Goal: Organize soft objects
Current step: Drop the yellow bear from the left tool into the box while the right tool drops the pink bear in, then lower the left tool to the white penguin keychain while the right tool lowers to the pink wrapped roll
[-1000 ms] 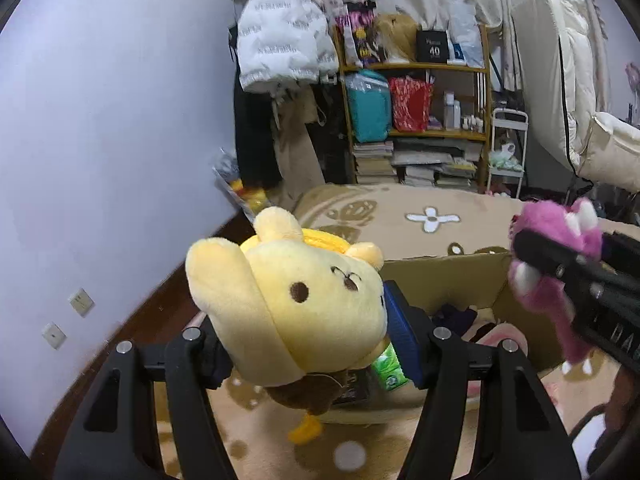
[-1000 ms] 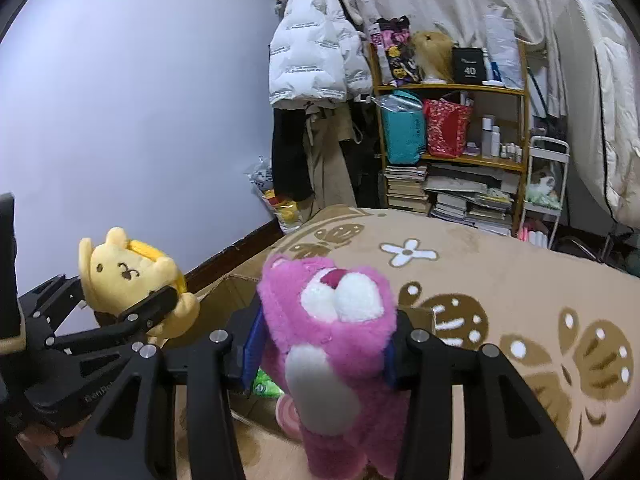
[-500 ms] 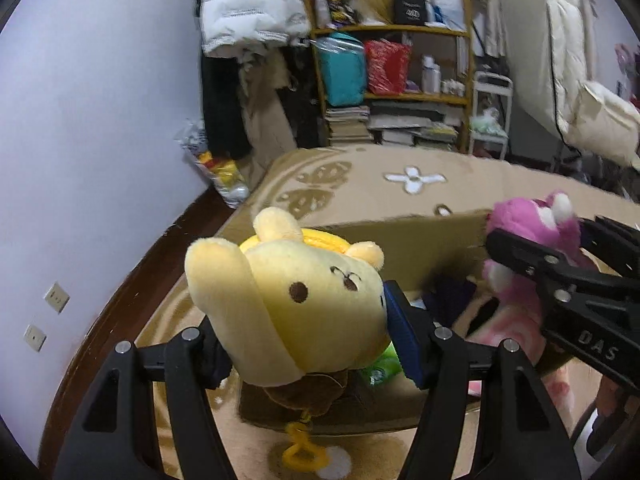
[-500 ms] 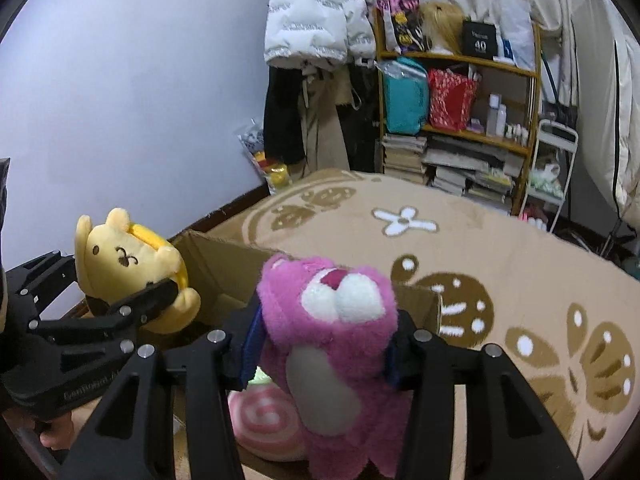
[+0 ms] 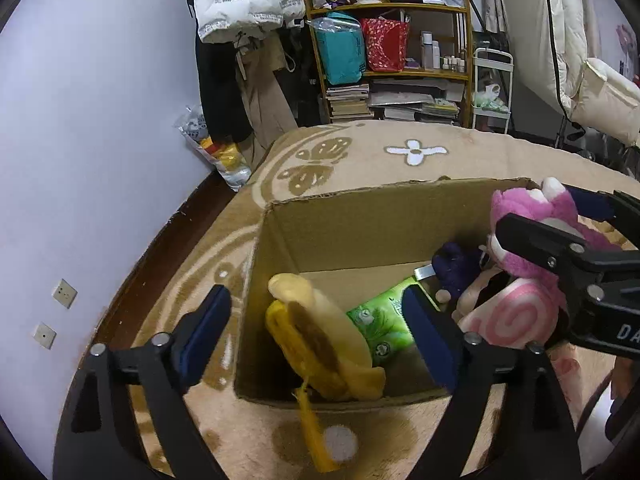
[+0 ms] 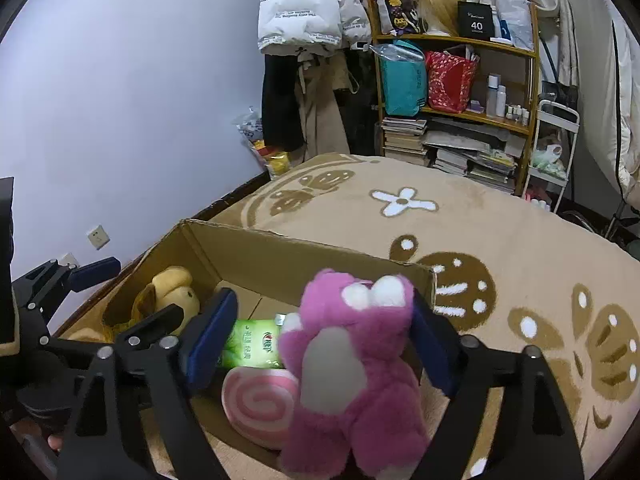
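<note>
The left gripper (image 5: 318, 334) hangs with fingers spread over the yellow plush (image 5: 320, 340) lying in the cardboard box (image 5: 360, 224). The right gripper's (image 6: 324, 340) fingers look spread too, one barely touching the pink bear (image 6: 352, 364) above the rim, so it may tumble outside onto the bed (image 6: 520, 248).

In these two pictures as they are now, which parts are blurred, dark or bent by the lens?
Left wrist view: the yellow toy and its tag are motion-blurred; the shelf behind stays sharp; black corners, bowed wall. Right wrist view: the pink bear looks soft, its belly a smeared grey; the box floor lies in shadow.
</note>
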Available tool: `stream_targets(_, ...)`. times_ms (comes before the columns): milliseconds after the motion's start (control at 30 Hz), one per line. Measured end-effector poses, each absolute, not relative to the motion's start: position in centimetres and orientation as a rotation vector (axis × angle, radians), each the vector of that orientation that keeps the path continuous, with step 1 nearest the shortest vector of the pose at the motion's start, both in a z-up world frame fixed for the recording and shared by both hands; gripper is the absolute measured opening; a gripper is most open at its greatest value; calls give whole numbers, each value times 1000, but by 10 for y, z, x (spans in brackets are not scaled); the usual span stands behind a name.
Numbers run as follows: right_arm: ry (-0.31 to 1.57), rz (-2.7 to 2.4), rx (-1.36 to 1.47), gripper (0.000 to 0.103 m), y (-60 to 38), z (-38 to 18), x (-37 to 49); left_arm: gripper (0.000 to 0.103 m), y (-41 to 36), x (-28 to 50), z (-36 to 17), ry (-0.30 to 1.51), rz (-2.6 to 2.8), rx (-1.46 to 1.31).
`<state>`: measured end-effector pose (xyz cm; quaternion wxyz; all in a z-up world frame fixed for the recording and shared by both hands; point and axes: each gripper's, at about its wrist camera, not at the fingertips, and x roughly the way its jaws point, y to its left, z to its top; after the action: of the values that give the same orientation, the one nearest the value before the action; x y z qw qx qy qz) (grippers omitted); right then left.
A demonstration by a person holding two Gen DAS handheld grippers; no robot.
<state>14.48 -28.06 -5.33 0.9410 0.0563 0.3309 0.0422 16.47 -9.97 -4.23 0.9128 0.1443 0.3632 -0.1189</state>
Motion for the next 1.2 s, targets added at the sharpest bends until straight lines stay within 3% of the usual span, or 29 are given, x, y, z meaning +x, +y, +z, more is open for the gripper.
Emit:
stream_targets(133,666,95,119,103,-281,-46,140,99,-94,160,-35,727,-251,282)
stream_targets(967,639,65,189,103,-280,1,59,100,-70,81,0,703,-256,299)
stream_targets(1200,662,22,218,103,-288,-7,25,100,-66,55,-3,710,-253,297)
